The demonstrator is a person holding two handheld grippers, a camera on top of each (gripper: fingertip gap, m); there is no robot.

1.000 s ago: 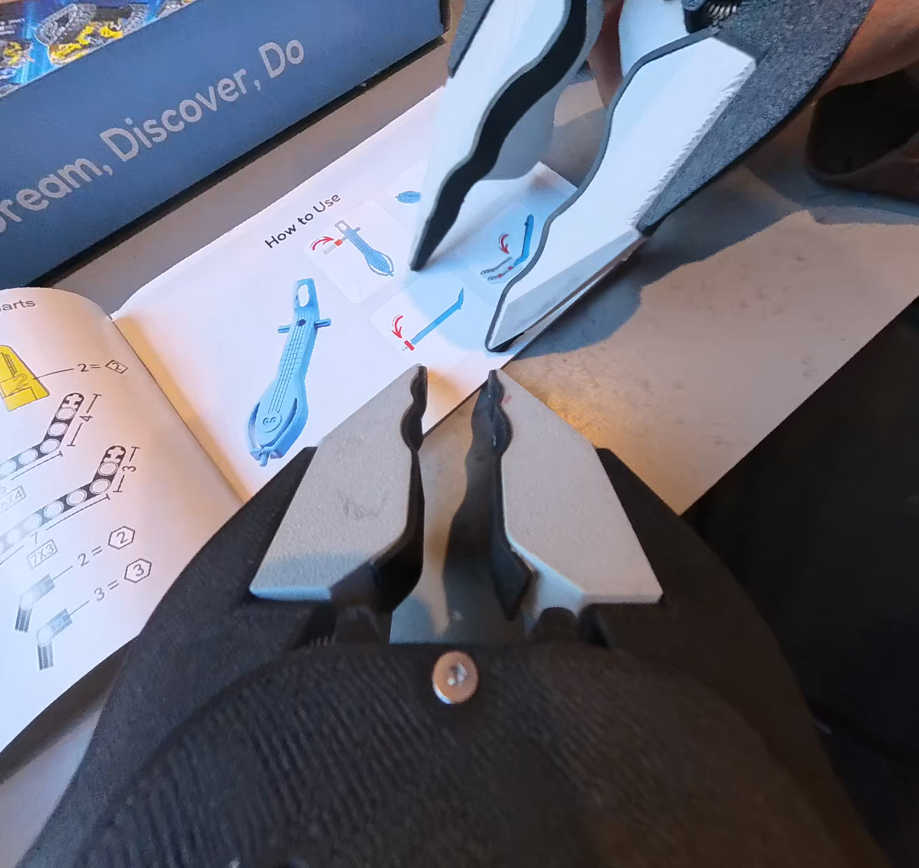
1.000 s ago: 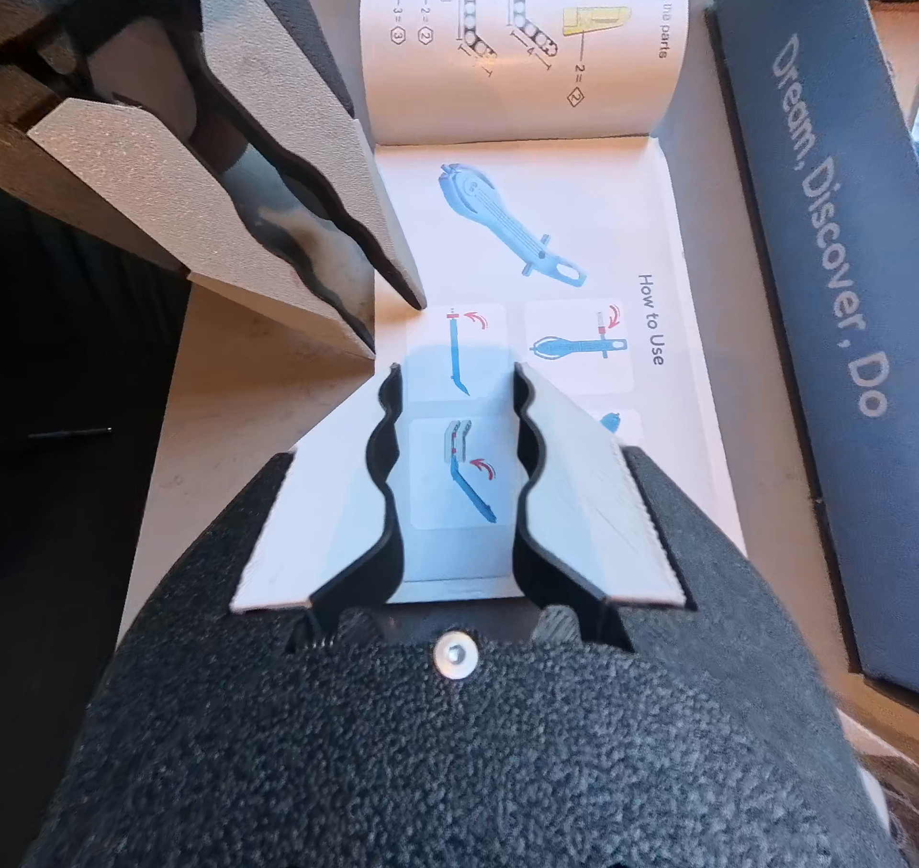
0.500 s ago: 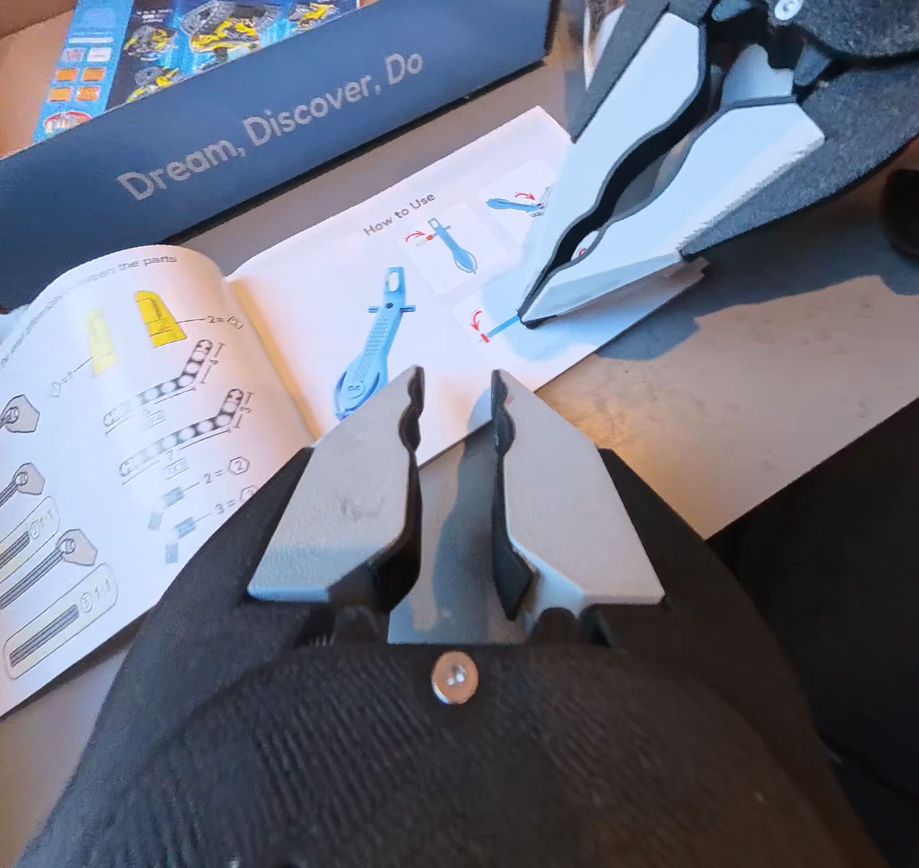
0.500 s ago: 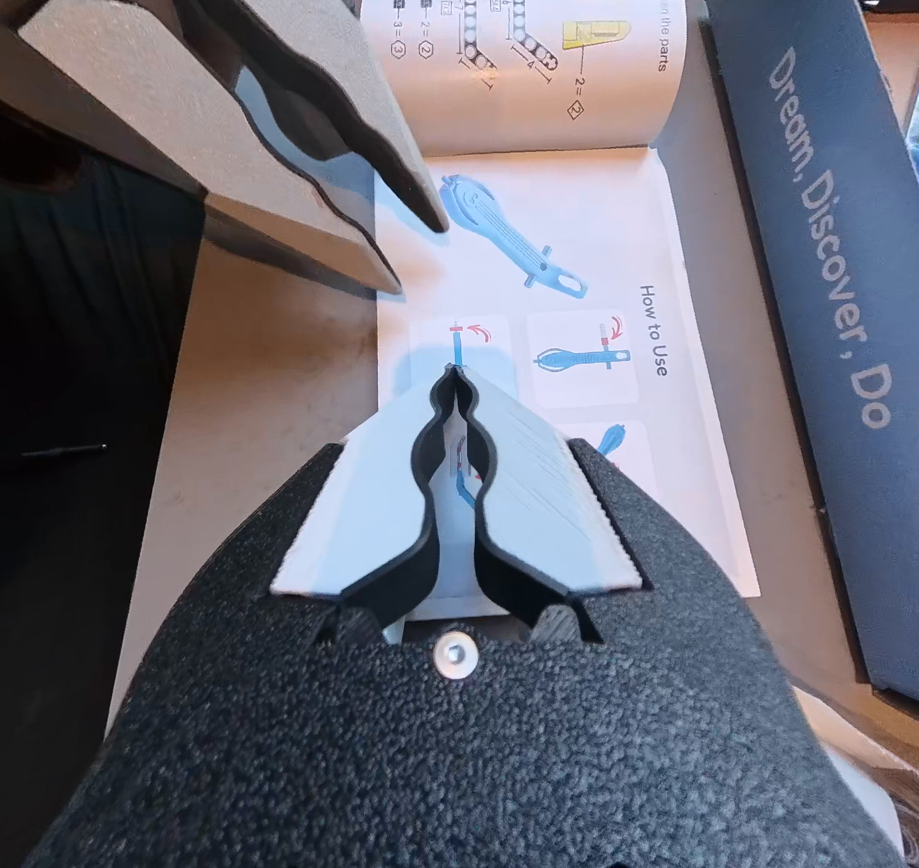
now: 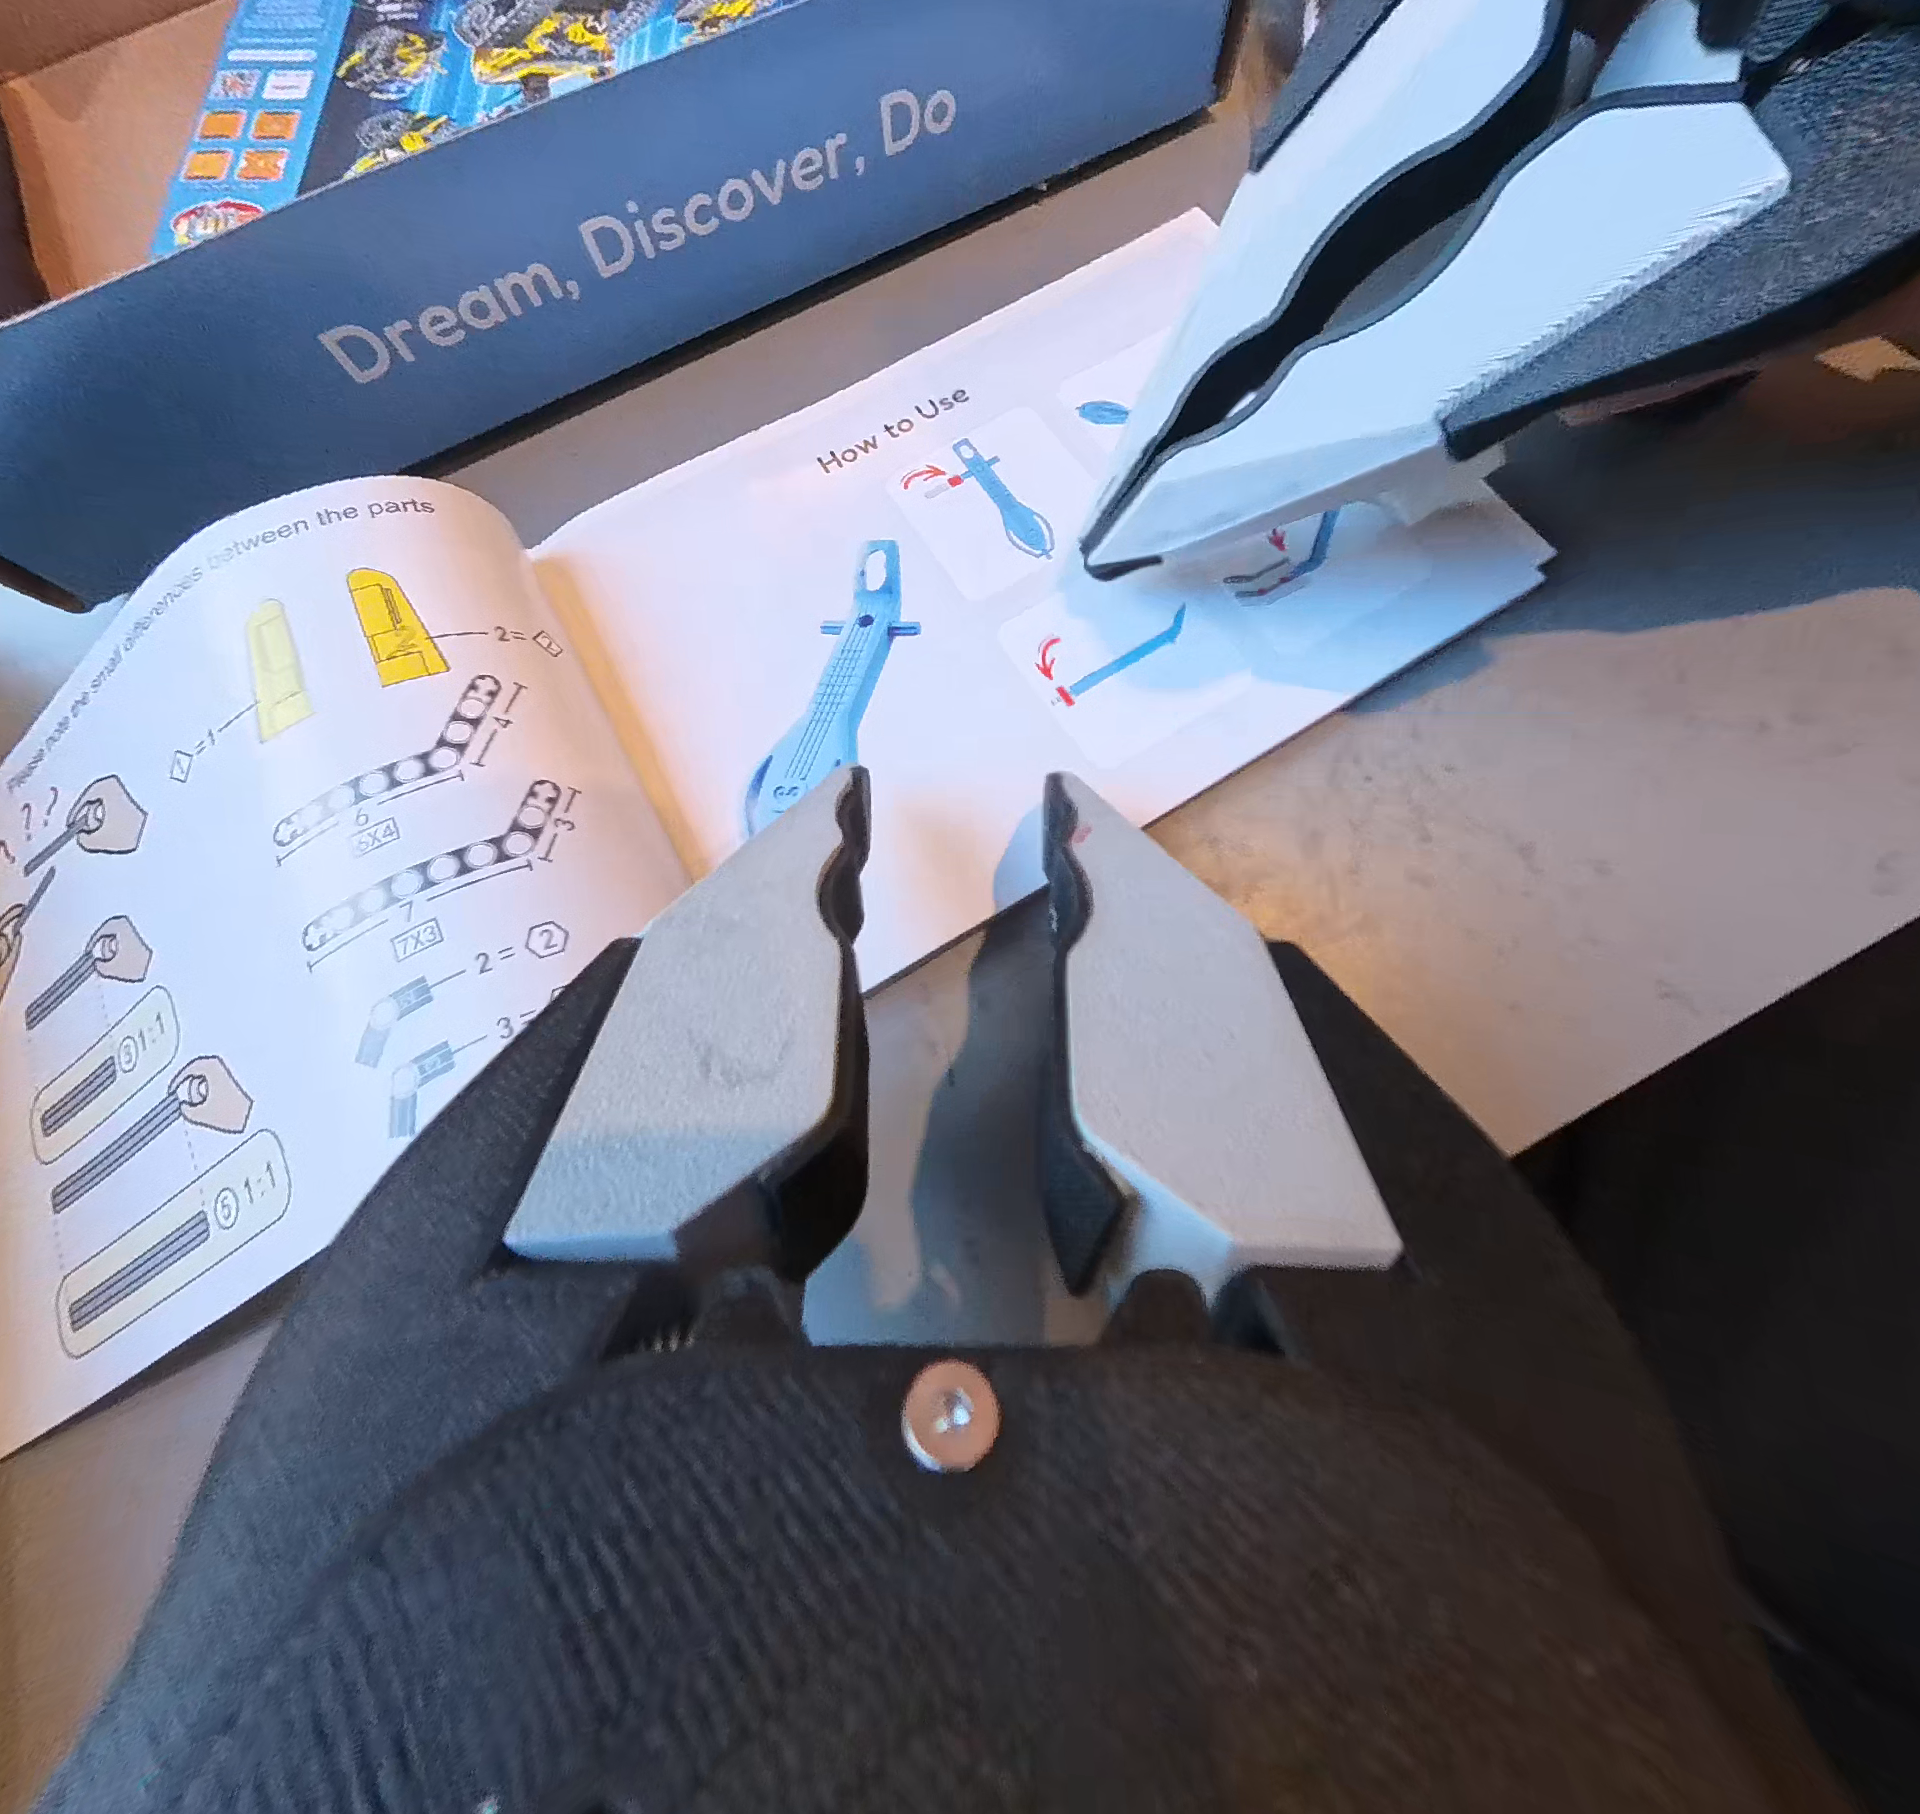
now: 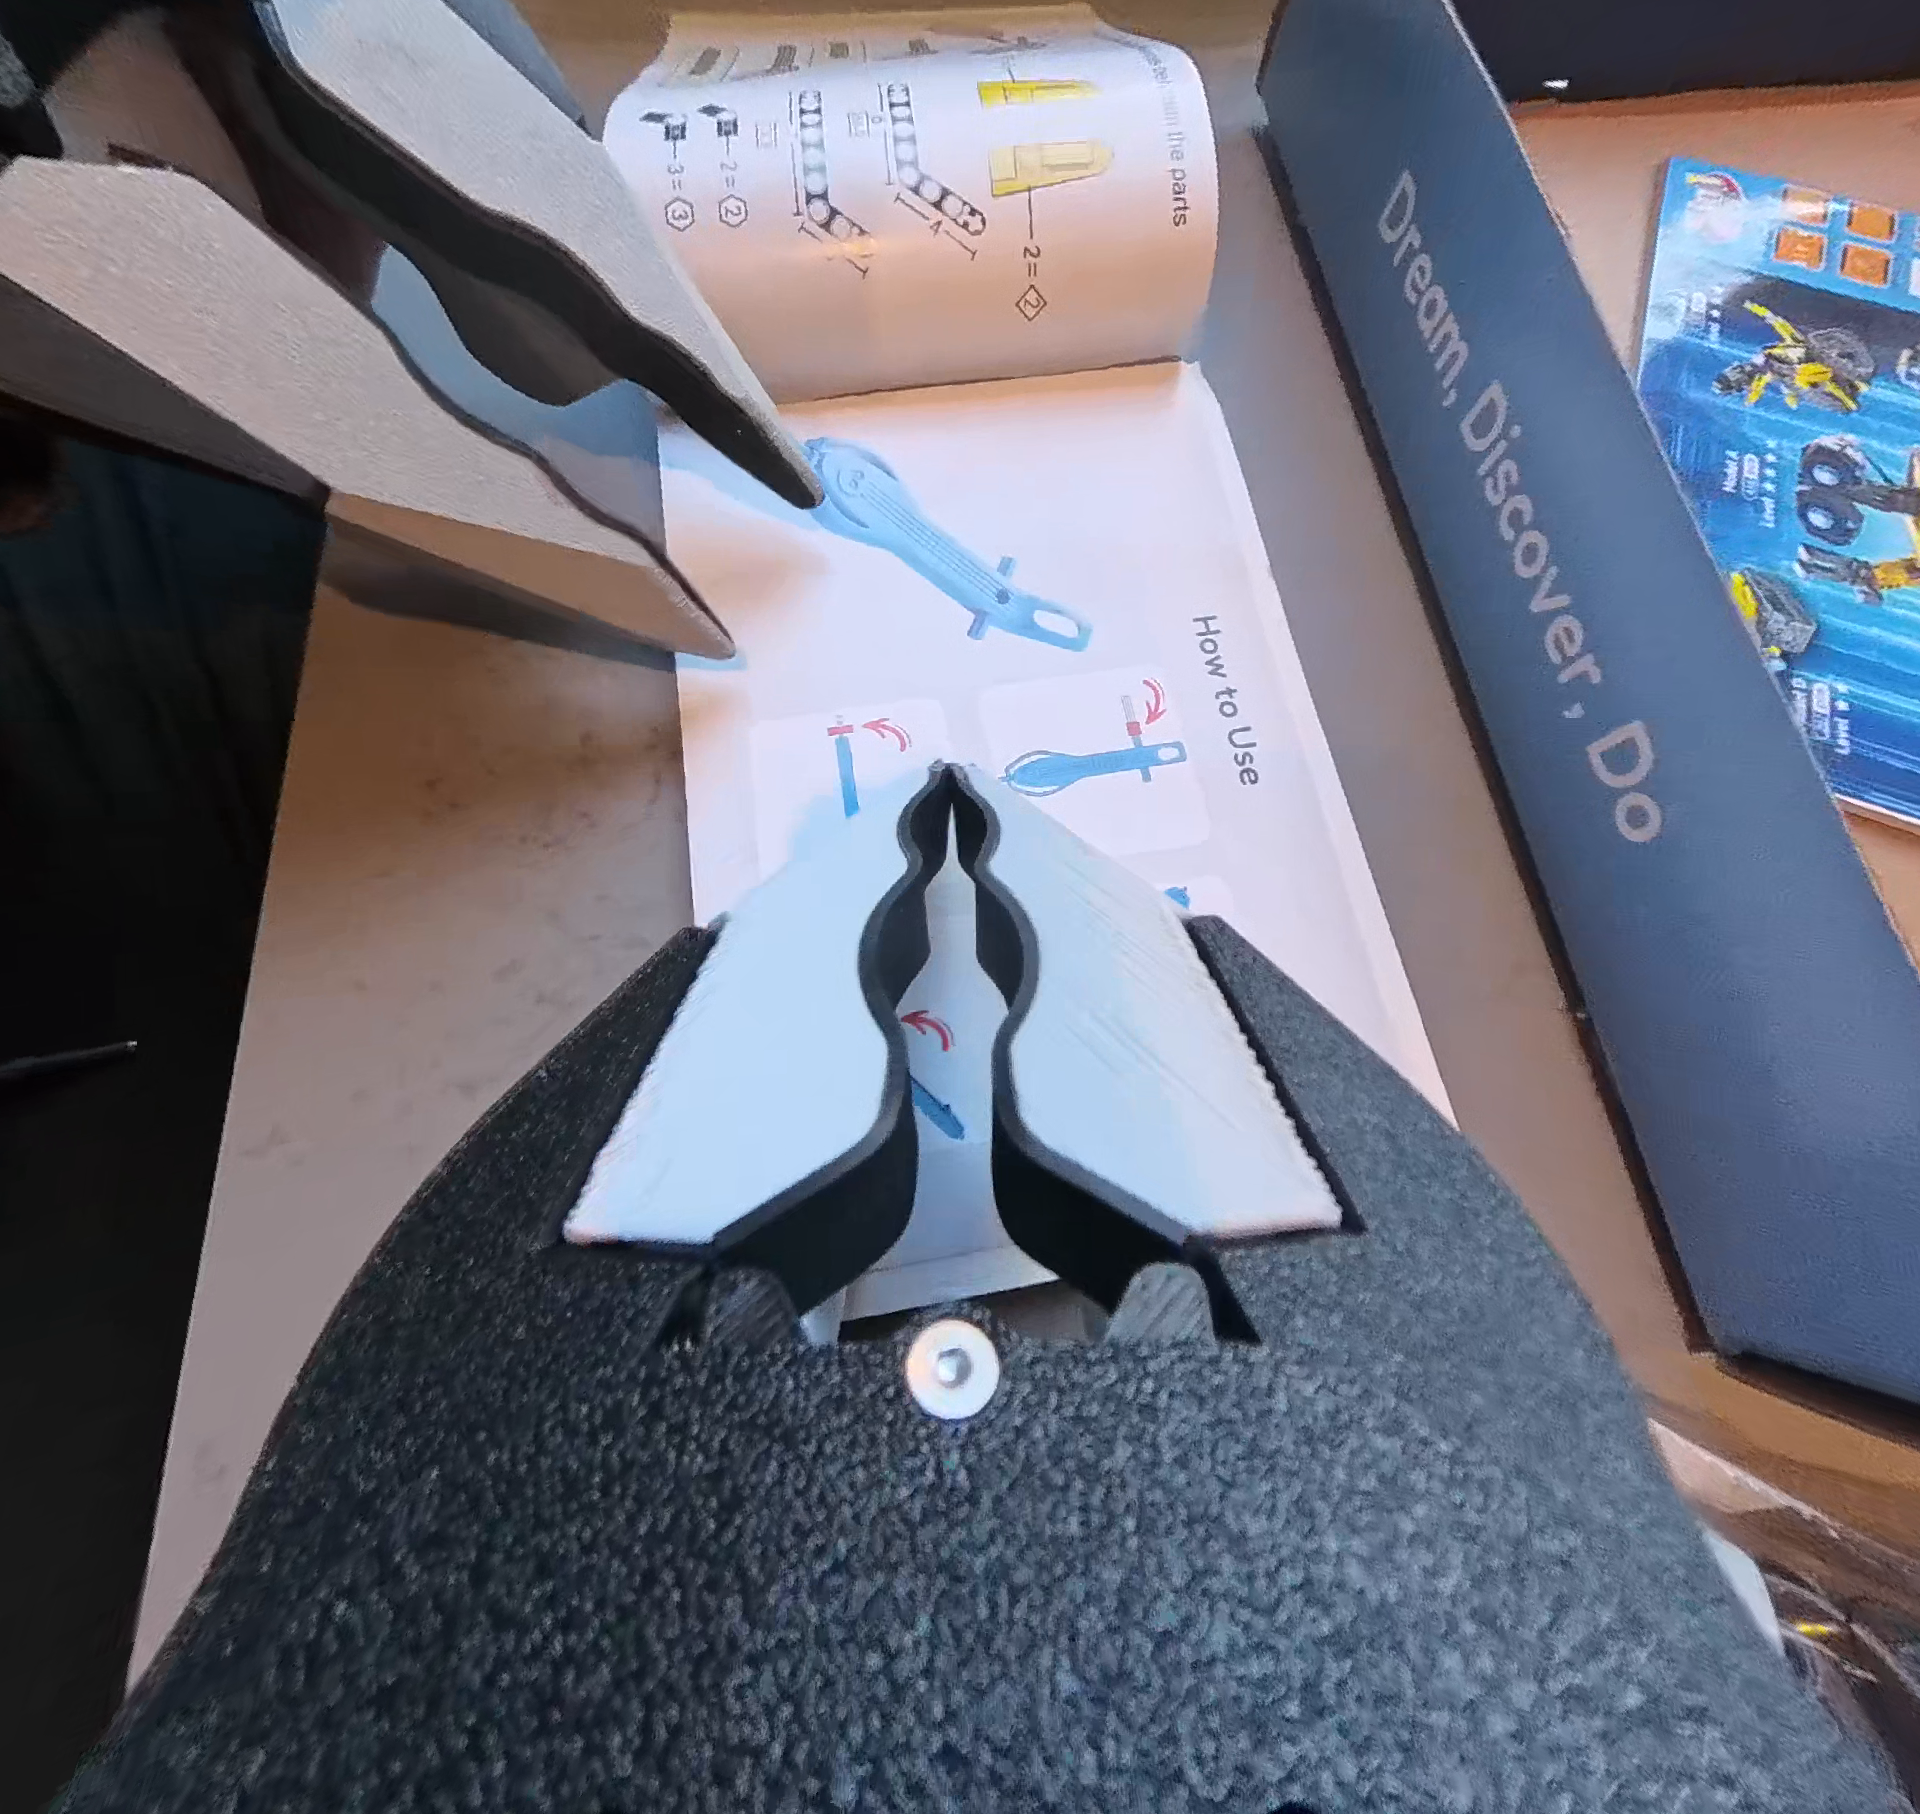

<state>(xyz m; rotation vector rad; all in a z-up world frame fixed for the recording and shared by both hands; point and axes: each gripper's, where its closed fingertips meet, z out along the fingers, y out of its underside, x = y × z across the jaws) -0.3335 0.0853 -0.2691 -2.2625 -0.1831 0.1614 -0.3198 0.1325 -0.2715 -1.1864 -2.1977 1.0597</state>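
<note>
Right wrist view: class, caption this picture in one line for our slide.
Shut right gripper presses on an open instruction booklet beside a dark box.

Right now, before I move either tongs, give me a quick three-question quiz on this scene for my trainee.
1. True or false: the left tongs are shut.
2. The right tongs have their tips together over: A) the open booklet; B) the dark blue box; C) the tabletop.
3. What colour is the large drawn tool on the booklet's flat page?

Key: 1 false, there is a clear gap between the fingers. 2 A. 3 blue.
</note>
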